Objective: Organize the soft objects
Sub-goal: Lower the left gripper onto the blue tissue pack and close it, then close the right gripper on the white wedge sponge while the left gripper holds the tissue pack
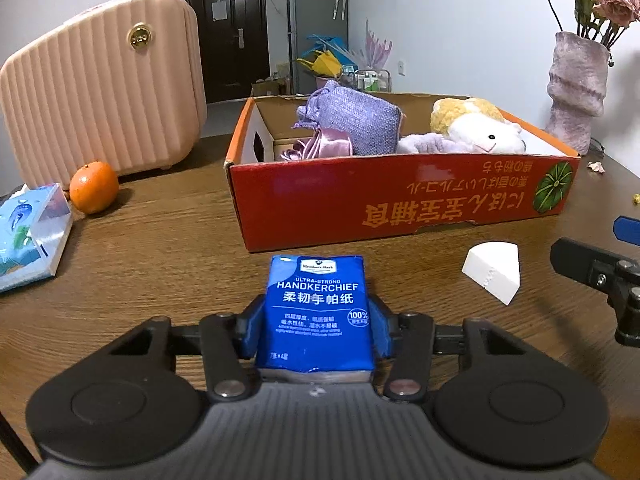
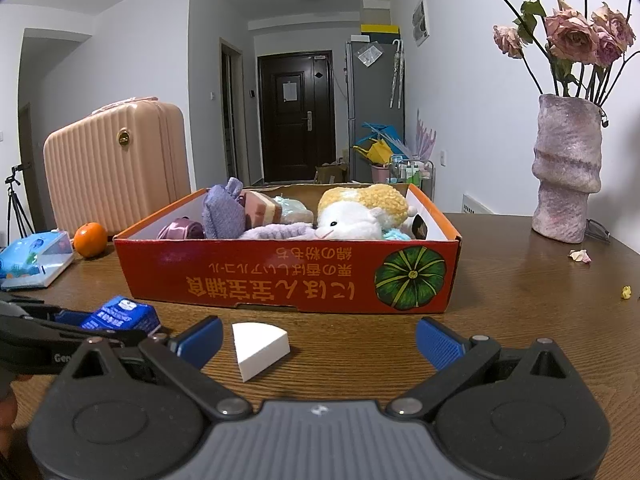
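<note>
A blue handkerchief pack lies on the wooden table in front of the red cardboard box. My left gripper is shut on it, one blue pad pressing on each side. A white wedge-shaped sponge lies on the table to the right of the pack. It sits inside the left finger of my right gripper, which stands wide open and touches nothing. The box holds a white and yellow plush toy, a purple knit pouch and other soft items.
A pink suitcase stands at the back left, with an orange and a tissue box in front of it. At the back right a pink vase holds dried roses. Fallen petals lie near it.
</note>
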{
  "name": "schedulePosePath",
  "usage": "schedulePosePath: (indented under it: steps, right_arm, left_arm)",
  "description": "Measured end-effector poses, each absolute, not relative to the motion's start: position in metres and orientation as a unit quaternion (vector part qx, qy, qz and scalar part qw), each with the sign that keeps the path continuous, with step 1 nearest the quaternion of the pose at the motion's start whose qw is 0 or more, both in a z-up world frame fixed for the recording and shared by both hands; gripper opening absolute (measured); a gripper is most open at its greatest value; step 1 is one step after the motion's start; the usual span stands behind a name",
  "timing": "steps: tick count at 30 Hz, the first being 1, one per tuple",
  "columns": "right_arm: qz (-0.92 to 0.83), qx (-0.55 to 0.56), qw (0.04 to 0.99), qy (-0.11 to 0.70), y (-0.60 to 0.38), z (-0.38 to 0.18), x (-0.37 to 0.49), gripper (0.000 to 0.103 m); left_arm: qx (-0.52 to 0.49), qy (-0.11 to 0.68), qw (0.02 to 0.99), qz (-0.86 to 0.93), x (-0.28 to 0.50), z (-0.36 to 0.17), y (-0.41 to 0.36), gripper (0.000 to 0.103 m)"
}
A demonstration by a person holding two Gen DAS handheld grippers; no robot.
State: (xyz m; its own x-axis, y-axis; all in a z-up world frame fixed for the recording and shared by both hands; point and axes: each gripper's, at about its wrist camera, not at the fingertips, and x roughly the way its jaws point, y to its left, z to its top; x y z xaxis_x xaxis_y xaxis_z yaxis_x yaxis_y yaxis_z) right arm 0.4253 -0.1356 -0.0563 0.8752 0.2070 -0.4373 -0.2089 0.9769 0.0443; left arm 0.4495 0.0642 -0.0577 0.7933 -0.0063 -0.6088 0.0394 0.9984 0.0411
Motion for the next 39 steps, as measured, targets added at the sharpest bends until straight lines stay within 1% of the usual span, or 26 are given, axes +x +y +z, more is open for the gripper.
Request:
schedulePosePath:
  steps: [10,18,24,26,29,33,35,36,39]
  right_arm:
    - [0.114,-0.002,0.964,0.241,-0.123,-0.058,0.433,0.103]
    - [0.112,-0.007,0.954,0.276,-0.095,-0.064,0.447,0.102]
    - [0.103,-0.001,0.947,0.305,-0.082,-0.069,0.458,0.091]
    - [0.101,0.001,0.945,0.313,-0.079,-0.071,0.461,0.082]
    - [0.097,0.004,0.940,0.328,-0.076,-0.075,0.466,0.075]
    - [0.093,0.005,0.940,0.329,-0.074,-0.075,0.468,0.069]
    - [0.093,0.001,0.940,0.329,-0.072,-0.075,0.468,0.062]
    - [0.093,-0.001,0.940,0.329,-0.071,-0.075,0.468,0.061]
    - [0.091,-0.006,0.940,0.328,-0.068,-0.074,0.468,0.052]
  left_arm:
    - [0.014,0.292,0.956,0.012,0.441,-0.046,0.072,0.053]
    - [0.011,0.279,0.960,0.028,0.434,-0.040,0.086,0.053]
    - [0.008,0.276,0.960,0.041,0.431,-0.039,0.100,0.053]
    - [0.007,0.275,0.960,0.045,0.430,-0.038,0.103,0.053]
    - [0.007,0.274,0.960,0.047,0.429,-0.038,0.106,0.053]
    - [0.007,0.273,0.961,0.047,0.428,-0.037,0.106,0.053]
    - [0.008,0.271,0.961,0.047,0.428,-0.037,0.106,0.053]
    - [0.009,0.271,0.961,0.047,0.428,-0.037,0.106,0.053]
    - [0.010,0.270,0.962,0.047,0.428,-0.037,0.105,0.053]
